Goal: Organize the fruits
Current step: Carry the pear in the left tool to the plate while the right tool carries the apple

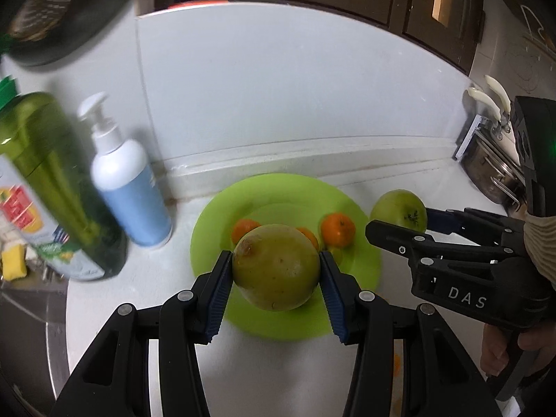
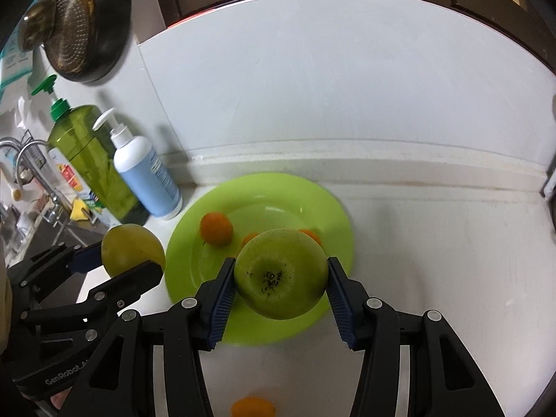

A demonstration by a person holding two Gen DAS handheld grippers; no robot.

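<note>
While our left gripper [image 1: 276, 266] clamps a round yellow-green apple with a brown blemish [image 1: 276, 267] and our right gripper [image 2: 281, 272] clamps a round green apple shown stem-end on [image 2: 281, 272], both fruits hang over the near half of the lime-green plastic plate [image 2: 312, 194]. From each gripper the plate's bare centre lies at twelve o'clock, small orange mandarins [image 2: 216, 228] beyond, white tabletop [image 2: 434, 243] around. Neither hand looks nearer.

Left claw [image 1: 276, 271]: black, ribbed blue pads; holds yellow-green fruit [image 1: 276, 267], brown blotch. Right claw [image 2: 280, 279]: same colours; holds green apple [image 2: 281, 272], dark speckles round its centre. Beyond both: lime-green plate [image 2: 333, 208], orange mandarins [image 2: 216, 228]. Bench [image 2: 434, 260] white. Pump bottle [image 2: 147, 173] white and pale blue.
</note>
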